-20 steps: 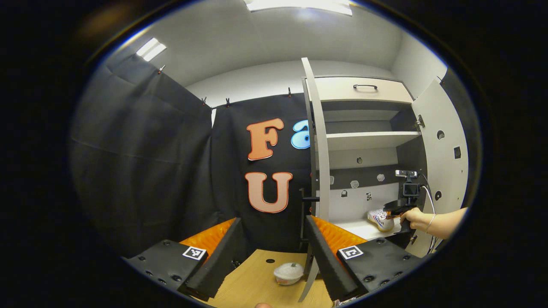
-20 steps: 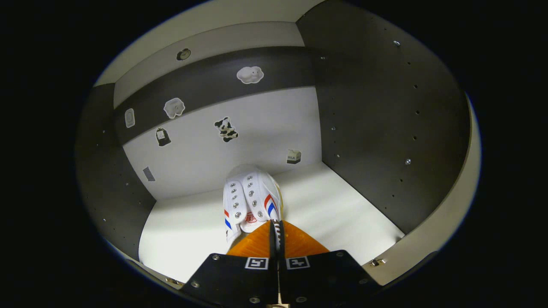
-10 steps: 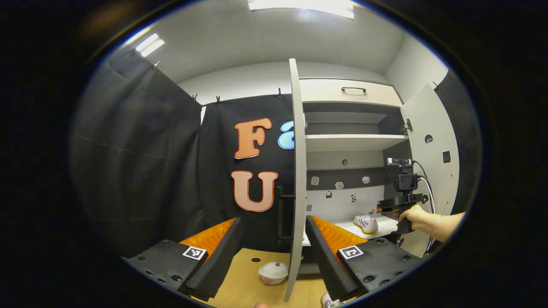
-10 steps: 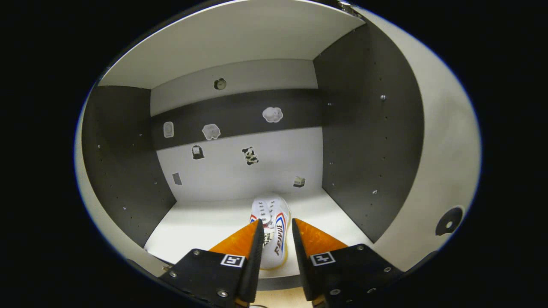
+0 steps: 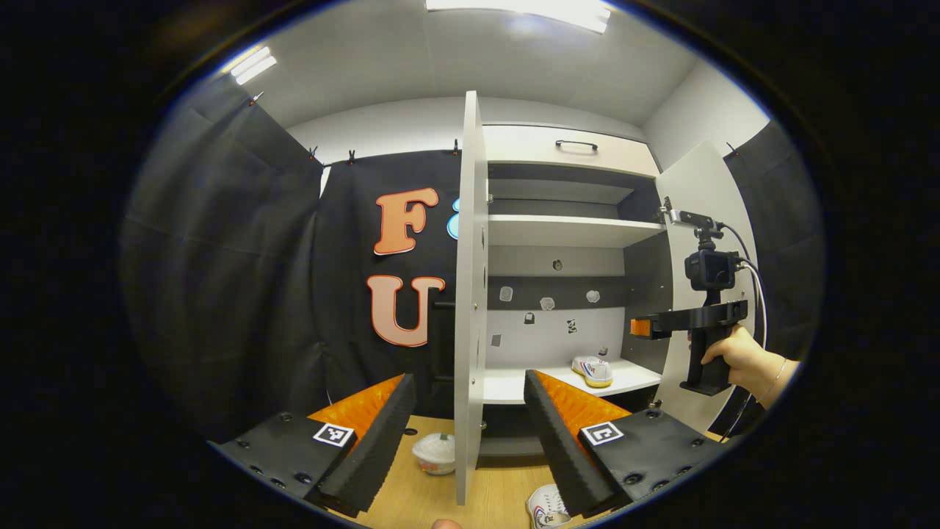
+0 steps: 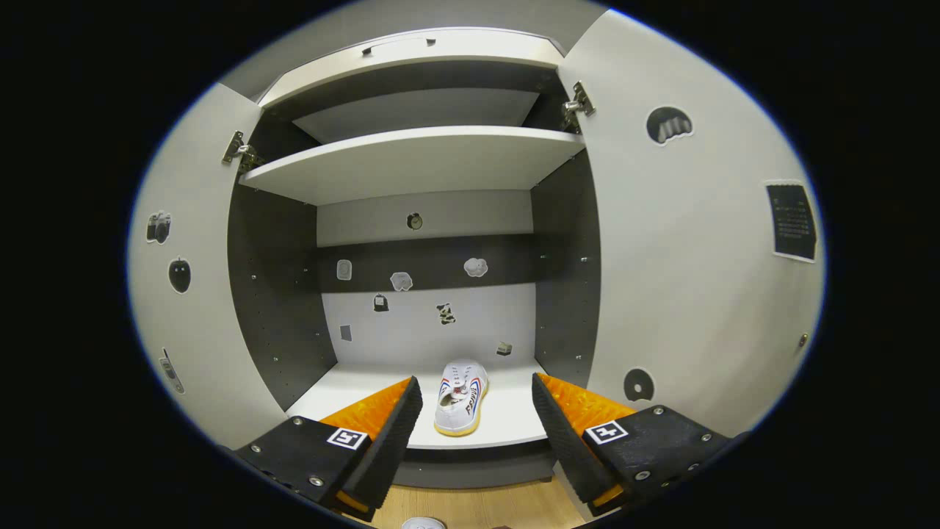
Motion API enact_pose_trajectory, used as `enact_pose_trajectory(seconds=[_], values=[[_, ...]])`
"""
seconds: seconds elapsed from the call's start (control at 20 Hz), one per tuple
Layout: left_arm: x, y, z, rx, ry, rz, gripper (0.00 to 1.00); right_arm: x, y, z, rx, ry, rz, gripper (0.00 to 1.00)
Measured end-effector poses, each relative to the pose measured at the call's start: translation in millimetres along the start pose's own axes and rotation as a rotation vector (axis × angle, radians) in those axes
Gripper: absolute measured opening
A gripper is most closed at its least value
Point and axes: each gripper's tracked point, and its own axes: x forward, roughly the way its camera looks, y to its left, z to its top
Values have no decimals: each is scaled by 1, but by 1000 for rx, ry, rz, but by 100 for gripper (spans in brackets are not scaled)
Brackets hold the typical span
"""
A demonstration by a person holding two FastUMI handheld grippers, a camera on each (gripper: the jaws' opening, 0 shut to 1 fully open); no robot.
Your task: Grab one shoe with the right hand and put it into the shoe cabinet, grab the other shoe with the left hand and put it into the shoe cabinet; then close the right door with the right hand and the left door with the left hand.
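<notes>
A white shoe (image 6: 460,397) with red and blue side stripes lies on the bottom shelf (image 6: 507,419) of the open cabinet (image 6: 422,158). Its long axis runs front to back, heel near the shelf's front edge, toe toward the back wall. It sits a little right of the shelf's middle, with bare shelf on both sides, more on the left.

The right gripper (image 6: 476,433) is wide open and holds nothing; the shoe shows between its fingers but well apart from them. Half a second ago the fingers were only slightly parted and close on either side of the shoe; the gripper has since drawn back outside the cabinet. In the left gripper view, the same gripper (image 5: 640,328) is held by a hand (image 5: 736,358) in front of the right door (image 5: 698,191).

Both doors stand open. The left door (image 5: 470,294) shows edge-on between the fingers of the left gripper (image 5: 466,433), which is wide open and empty.

The second shoe (image 5: 547,508) lies on the wooden floor (image 5: 499,488) before the cabinet, partly hidden by a finger. A small white bowl (image 5: 435,452) sits on the floor left of the door's edge.
</notes>
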Motion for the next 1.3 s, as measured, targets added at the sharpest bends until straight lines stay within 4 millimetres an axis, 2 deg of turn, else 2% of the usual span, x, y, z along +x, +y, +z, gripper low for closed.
enact_pose_trajectory(seconds=[0.05, 0.1, 0.25, 0.3, 0.35, 0.45, 0.55, 0.85, 0.95, 1.05, 1.3], values=[[0, 0, -4, -7, 15, -10, 96, -12, -4, 1, 1, -14, -5, 99], [2, 0, -8, -10, 32, -16, 96, -24, -9, 1, 9, -28, -12, 92], [10, -11, -33, -31, 63, -46, 97, -56, -16, 2, 68, -45, 8, 92], [13, -13, -43, -38, 74, -53, 94, -64, -18, 3, 71, -46, 11, 92], [16, -18, -57, -43, 93, -61, 96, -72, -21, 2, 66, -47, 16, 92], [14, -31, -91, -58, 153, -89, 94, -87, -23, 0, 35, -52, 24, 92], [14, -43, -124, -55, 211, -115, 97, -100, -25, -1, -11, -68, 23, 92], [9, -83, -247, -53, 420, -197, 97, -130, -32, 0, -137, -123, -3, 92], [7, -87, -295, -39, 506, -200, 97, -137, -30, -3, -125, -112, 14, 92], [4, -85, -334, -2, 580, -165, 97, -141, -32, -3, -111, -117, 23, 92], [-8, -99, -407, -1, 737, -195, 98, -141, -57, -15, -106, -89, -9, 93]])
